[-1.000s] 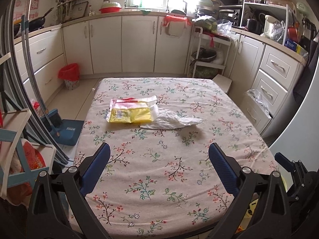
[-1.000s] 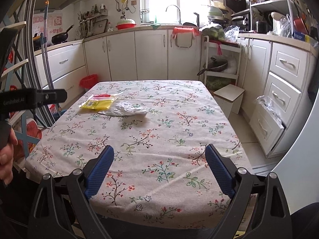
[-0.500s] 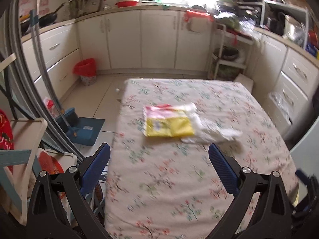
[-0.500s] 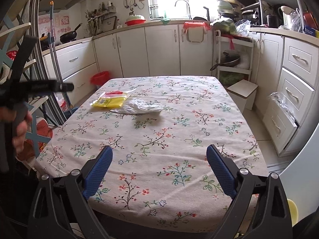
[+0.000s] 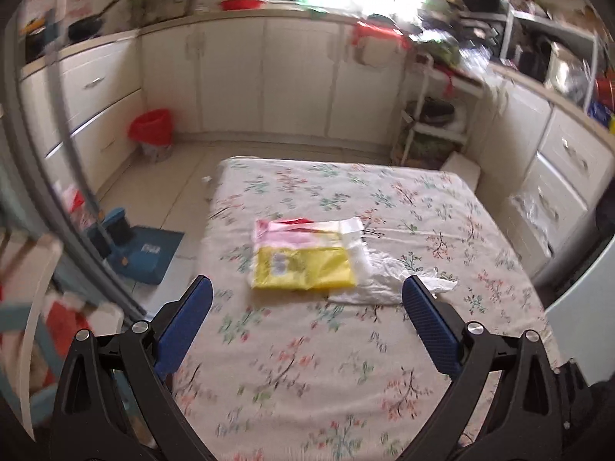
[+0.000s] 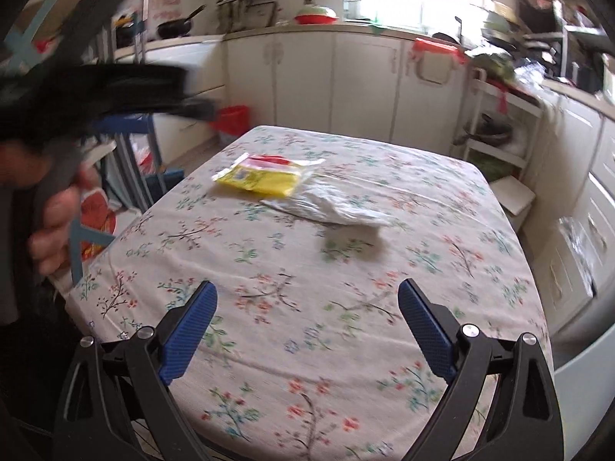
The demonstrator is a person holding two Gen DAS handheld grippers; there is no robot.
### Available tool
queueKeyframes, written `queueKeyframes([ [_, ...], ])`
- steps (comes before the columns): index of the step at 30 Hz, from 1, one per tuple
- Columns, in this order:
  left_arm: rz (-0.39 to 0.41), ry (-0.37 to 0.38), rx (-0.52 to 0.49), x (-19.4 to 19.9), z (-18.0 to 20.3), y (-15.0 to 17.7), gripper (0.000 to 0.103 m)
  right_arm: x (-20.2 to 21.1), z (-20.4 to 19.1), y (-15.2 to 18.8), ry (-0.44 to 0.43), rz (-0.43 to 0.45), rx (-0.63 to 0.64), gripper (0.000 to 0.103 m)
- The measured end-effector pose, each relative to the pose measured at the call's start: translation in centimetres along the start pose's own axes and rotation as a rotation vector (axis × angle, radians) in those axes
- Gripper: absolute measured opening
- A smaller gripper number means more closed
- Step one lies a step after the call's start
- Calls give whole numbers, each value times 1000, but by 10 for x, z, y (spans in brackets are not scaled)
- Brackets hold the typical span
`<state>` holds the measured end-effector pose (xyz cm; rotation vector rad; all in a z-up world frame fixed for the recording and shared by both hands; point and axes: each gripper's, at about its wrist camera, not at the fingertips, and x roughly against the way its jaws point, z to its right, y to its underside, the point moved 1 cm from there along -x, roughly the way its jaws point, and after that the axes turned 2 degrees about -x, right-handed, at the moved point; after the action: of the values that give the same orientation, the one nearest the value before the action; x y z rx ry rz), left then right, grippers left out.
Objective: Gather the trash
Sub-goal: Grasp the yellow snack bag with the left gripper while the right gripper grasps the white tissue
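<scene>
A yellow and pink plastic packet (image 5: 303, 257) lies flat on the floral tablecloth (image 5: 346, 345), with a crumpled white plastic bag (image 5: 380, 276) touching its right side. My left gripper (image 5: 305, 294) hangs open above the cloth just short of the packet, nothing between its blue pads. In the right wrist view the packet (image 6: 261, 176) and white bag (image 6: 330, 203) lie farther off, toward the table's far left. My right gripper (image 6: 307, 299) is open and empty over the near middle of the table (image 6: 384, 345). A hand (image 6: 54, 223) holding the blurred left gripper shows at the left.
A red-lined bin (image 5: 150, 130) stands on the floor by the far cabinets, also visible as the bin (image 6: 232, 119) in the right wrist view. A blue dustpan (image 5: 142, 249) lies left of the table. A metal rack (image 5: 430, 123) and drawers (image 5: 569, 176) line the right side.
The left gripper has swung up and forward, bringing the packet and bag close in front of its fingers. The right gripper has moved forward slightly over the table. Both stay open.
</scene>
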<state>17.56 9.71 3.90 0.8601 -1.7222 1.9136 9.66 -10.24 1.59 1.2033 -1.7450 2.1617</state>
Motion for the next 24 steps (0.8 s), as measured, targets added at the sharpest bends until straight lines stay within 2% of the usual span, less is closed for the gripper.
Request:
queueKeyframes([
  [4,-54,-2,-55,-35,0,-11,95,-8,3,-14,15,5,3,91],
  [14,-134,9,55,-85,-43,-23,95,-58,4,-49,11,-48,23,91],
  [20,-154,24,73,-101,-44,-29,95,-93,4,-62,-2,-96,24,91],
  [24,-163,11,46,-112,-36,-33,95,-116,10,-71,-15,-123,-3,91],
])
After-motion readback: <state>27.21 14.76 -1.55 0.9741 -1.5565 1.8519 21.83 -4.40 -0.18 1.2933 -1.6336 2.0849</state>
